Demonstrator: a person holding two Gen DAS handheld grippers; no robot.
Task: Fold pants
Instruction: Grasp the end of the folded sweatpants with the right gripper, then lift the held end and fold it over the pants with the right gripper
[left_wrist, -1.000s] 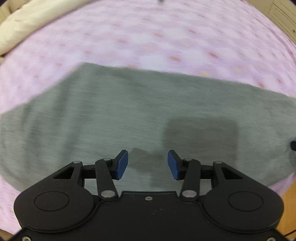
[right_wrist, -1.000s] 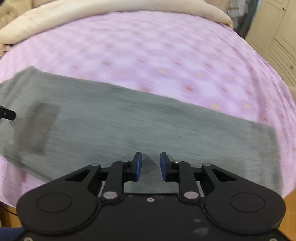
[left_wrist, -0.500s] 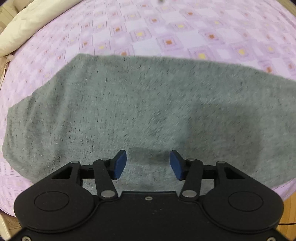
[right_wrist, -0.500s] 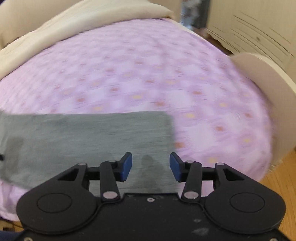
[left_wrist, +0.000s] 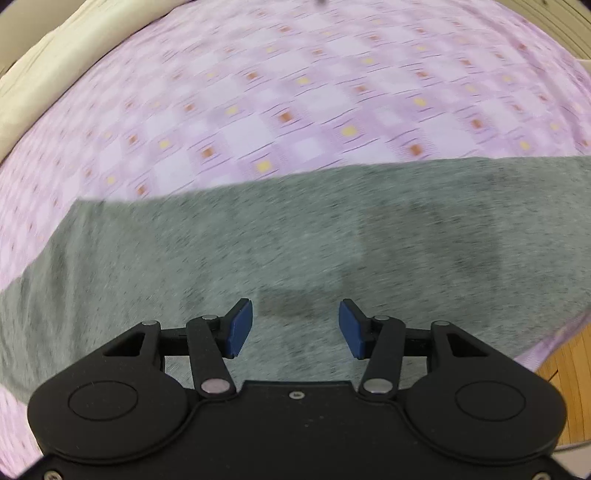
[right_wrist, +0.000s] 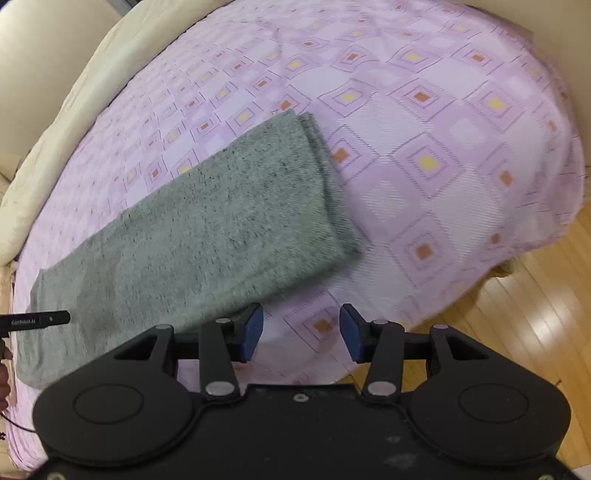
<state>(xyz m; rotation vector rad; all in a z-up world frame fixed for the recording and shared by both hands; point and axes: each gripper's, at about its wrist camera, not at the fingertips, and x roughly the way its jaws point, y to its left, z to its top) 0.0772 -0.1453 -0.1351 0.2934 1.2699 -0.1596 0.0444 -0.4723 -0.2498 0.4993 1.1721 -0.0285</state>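
Note:
Grey knit pants (left_wrist: 295, 240) lie flat in a long strip on the purple patterned bedspread (left_wrist: 295, 92). My left gripper (left_wrist: 295, 328) hovers over the strip's near part, open, with nothing between its blue pads. In the right wrist view the pants (right_wrist: 221, 221) run from lower left to the hem end near the middle. My right gripper (right_wrist: 301, 332) is open just past the hem-side near corner, over bare bedspread (right_wrist: 424, 166), holding nothing. A black part of the other gripper (right_wrist: 37, 319) shows at the left edge.
A cream quilt (right_wrist: 74, 92) borders the bed's far side. The bed's edge drops to a wooden floor (right_wrist: 517, 314) at the right; the floor (left_wrist: 561, 354) also shows at the lower right of the left wrist view.
The right gripper opened wide and swung right along the pants to the hem end, rolling as it went. The left gripper shifted along the fabric and stayed open.

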